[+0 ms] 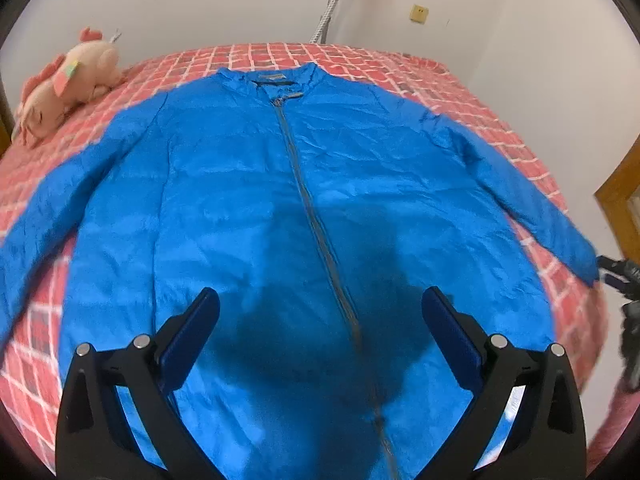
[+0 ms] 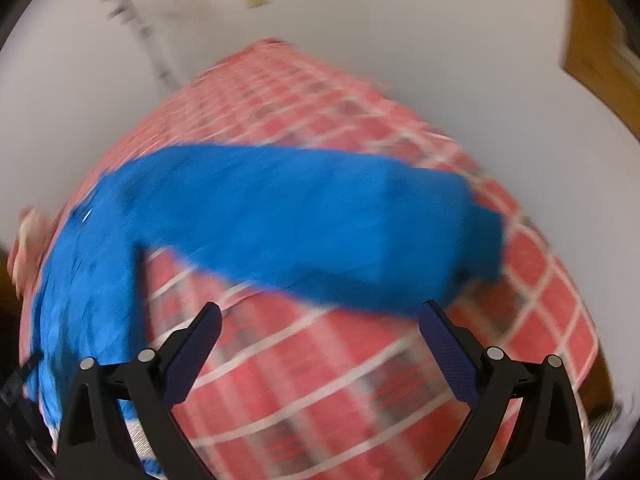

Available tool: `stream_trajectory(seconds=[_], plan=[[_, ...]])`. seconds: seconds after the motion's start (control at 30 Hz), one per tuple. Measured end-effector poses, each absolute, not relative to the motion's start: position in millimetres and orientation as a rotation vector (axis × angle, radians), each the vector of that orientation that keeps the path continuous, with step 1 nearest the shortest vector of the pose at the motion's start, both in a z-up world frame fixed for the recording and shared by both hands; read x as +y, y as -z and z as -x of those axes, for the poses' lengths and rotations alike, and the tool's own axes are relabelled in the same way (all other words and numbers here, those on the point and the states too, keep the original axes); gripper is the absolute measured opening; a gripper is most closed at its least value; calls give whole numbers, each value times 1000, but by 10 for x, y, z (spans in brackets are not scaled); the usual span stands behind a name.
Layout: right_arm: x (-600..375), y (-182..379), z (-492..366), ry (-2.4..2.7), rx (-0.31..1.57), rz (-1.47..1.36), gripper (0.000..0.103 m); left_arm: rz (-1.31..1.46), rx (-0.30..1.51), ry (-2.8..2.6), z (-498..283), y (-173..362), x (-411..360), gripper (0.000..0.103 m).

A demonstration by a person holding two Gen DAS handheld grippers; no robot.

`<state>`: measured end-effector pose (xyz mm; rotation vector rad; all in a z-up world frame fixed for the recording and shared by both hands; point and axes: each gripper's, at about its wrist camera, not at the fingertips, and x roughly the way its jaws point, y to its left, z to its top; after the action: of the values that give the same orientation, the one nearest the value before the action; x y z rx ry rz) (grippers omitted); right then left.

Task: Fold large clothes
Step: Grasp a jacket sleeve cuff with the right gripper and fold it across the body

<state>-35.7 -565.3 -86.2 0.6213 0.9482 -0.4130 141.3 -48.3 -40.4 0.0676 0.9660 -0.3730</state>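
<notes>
A bright blue zip-up jacket [image 1: 248, 184] lies flat, front up, on the bed with both sleeves spread out and its grey zipper [image 1: 304, 200] closed. My left gripper [image 1: 320, 304] is open and empty, hovering over the jacket's lower front near the hem. My right gripper [image 2: 320, 316] is open and empty, above the bedspread just short of the jacket's right sleeve [image 2: 320, 224], whose cuff lies to the right. The right wrist view is blurred. The right gripper also shows in the left wrist view [image 1: 624, 280] at the right edge.
The bed has a red and white checked cover [image 1: 480, 92]. A pink plush toy [image 1: 68, 80] lies at the bed's far left corner. A white wall [image 1: 200, 0] with a hanging cord stands behind. Wooden furniture [image 1: 620, 208] is at the right.
</notes>
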Motion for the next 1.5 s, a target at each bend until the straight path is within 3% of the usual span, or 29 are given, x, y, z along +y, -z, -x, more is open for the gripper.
stream_trajectory(seconds=[0.33, 0.4, 0.47, 0.53, 0.67, 0.9, 1.13, 1.5], plan=[[-6374, 1304, 256, 445, 1005, -792, 96, -25, 991, 317, -1644, 520, -332, 100], [-6367, 1277, 256, 453, 982, -781, 86, -7, 1000, 315, -1670, 538, -295, 100], [-6373, 1253, 274, 451, 958, -789, 60, -5, 999, 316, -1682, 544, -286, 100], [-6384, 1255, 280, 403, 945, -820, 46, -12, 992, 319, -1674, 539, -294, 100], [-6291, 1098, 261, 390, 918, -774, 32, -14, 982, 332, -1633, 517, -301, 100], [-5970, 484, 121, 292, 801, -697, 28, -2, 961, 331, -1622, 443, -261, 100], [-5227, -66, -789, 124, 790, -555, 28, 40, 942, 290, -1678, 377, -100, 100], [-3801, 125, -1945, -10, 853, -322, 28, 101, 904, 169, -1903, 323, 321, 100]])
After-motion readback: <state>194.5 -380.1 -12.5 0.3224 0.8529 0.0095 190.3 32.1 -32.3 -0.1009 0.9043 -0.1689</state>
